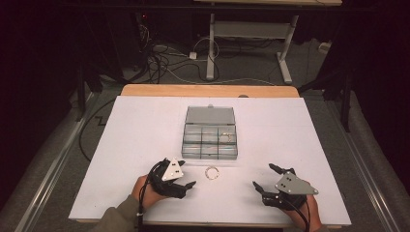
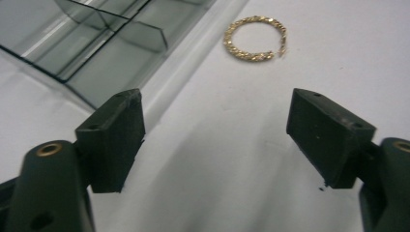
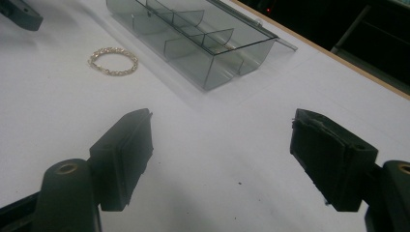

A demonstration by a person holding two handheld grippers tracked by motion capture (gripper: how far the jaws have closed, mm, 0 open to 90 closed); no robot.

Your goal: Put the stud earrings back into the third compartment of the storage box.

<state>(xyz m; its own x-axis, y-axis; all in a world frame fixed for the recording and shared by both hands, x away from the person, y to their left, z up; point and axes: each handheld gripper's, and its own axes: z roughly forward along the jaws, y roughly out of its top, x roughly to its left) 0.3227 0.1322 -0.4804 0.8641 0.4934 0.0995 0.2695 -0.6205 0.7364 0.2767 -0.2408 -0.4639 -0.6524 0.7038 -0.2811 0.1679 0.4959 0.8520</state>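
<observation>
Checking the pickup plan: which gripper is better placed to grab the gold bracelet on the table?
Left. The left gripper sits open, nearer the bracelet; the right gripper is farther off.

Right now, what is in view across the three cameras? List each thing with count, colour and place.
Gold chain bracelet: one on the table, just in front of the box, between the grippers; a second bracelet lies in a right-hand compartment.
Compartment box: one, clear grey, lid open, table centre.
Table: one, white top, wooden far edge.
Desk frame: one, white, beyond the table.
Cables: several, on the floor behind.
Left gripper: black, open, near edge.
Right gripper: black, open, near edge.
</observation>
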